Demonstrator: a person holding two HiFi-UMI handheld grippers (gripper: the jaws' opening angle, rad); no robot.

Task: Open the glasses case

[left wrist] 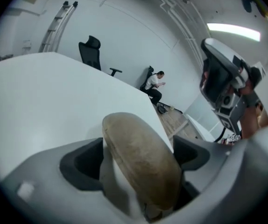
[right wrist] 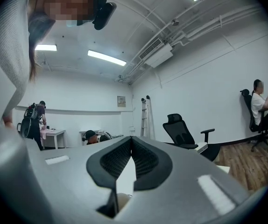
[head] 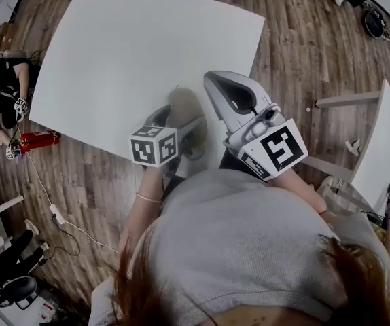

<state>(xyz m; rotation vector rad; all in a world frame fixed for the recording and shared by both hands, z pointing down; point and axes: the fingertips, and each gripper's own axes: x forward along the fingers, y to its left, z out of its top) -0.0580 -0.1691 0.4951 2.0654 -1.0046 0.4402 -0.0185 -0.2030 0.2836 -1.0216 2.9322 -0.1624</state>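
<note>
A tan oval glasses case (head: pixel 185 107) lies near the front edge of the white table (head: pixel 134 46). My left gripper (head: pixel 178 124) reaches down over it. In the left gripper view the case (left wrist: pixel 143 162) sits between the two wide-open jaws, with a gap on each side, and a paler part shows under its left side. My left gripper (left wrist: pixel 138 155) is open. My right gripper (head: pixel 213 81) hovers just right of the case, level and apart from it. Its jaws (right wrist: pixel 131 146) are shut with nothing in them. A sliver of the case (right wrist: pixel 117 202) shows below them.
A second white table (head: pixel 385 141) stands to the right across the wooden floor. A red fire extinguisher (head: pixel 39 140) and a power strip (head: pixel 56 214) lie on the floor at left. A black office chair (left wrist: pixel 91 50) stands beyond the table, with a seated person (left wrist: pixel 153 85) farther back.
</note>
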